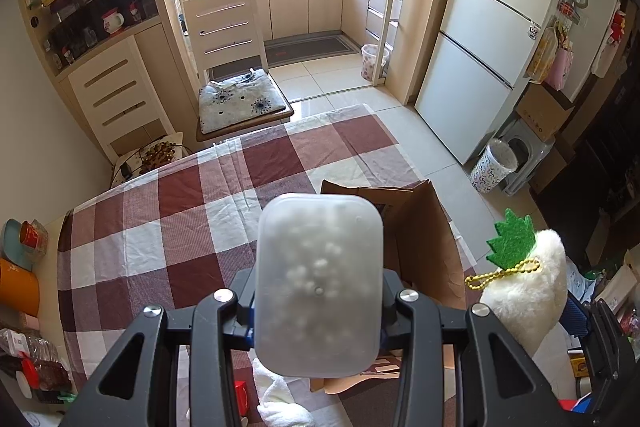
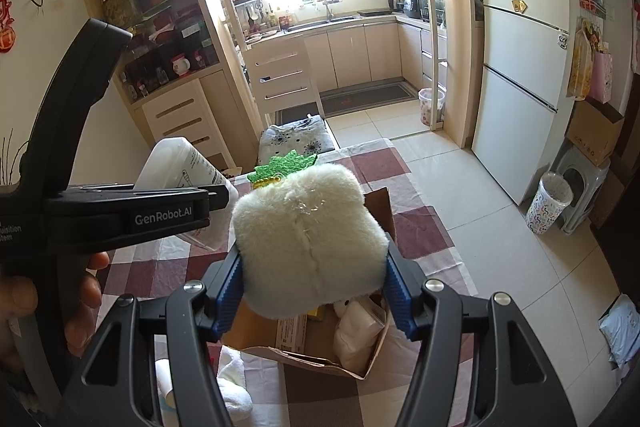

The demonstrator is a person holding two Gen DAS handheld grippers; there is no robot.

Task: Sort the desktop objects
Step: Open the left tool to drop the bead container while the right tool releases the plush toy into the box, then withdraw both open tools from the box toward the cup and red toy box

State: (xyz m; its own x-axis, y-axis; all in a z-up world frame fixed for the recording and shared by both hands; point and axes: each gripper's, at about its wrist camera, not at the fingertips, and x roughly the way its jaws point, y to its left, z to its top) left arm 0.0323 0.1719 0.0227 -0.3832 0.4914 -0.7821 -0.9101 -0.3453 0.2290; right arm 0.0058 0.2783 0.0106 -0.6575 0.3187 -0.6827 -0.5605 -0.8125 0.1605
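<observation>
My left gripper (image 1: 318,327) is shut on a frosted plastic box (image 1: 318,283) filled with small white balls, held upright above the checked table. The same box (image 2: 180,167) shows at the left of the right wrist view, behind the left gripper's black body. My right gripper (image 2: 314,291) is shut on a white plush toy (image 2: 308,239) with a green felt leaf (image 2: 286,163) and a gold bead chain. That toy (image 1: 528,287) also appears at the right of the left wrist view. Both hang over an open cardboard box (image 2: 296,343) holding several white items.
The table carries a red-and-white checked cloth (image 1: 180,219). A white towel (image 1: 280,399) lies near the cardboard box. Cups and jars (image 1: 24,259) crowd the table's left edge. A chair with a floral cushion (image 1: 240,103) stands at the far end. A person's hand (image 2: 80,307) grips the left gripper's handle.
</observation>
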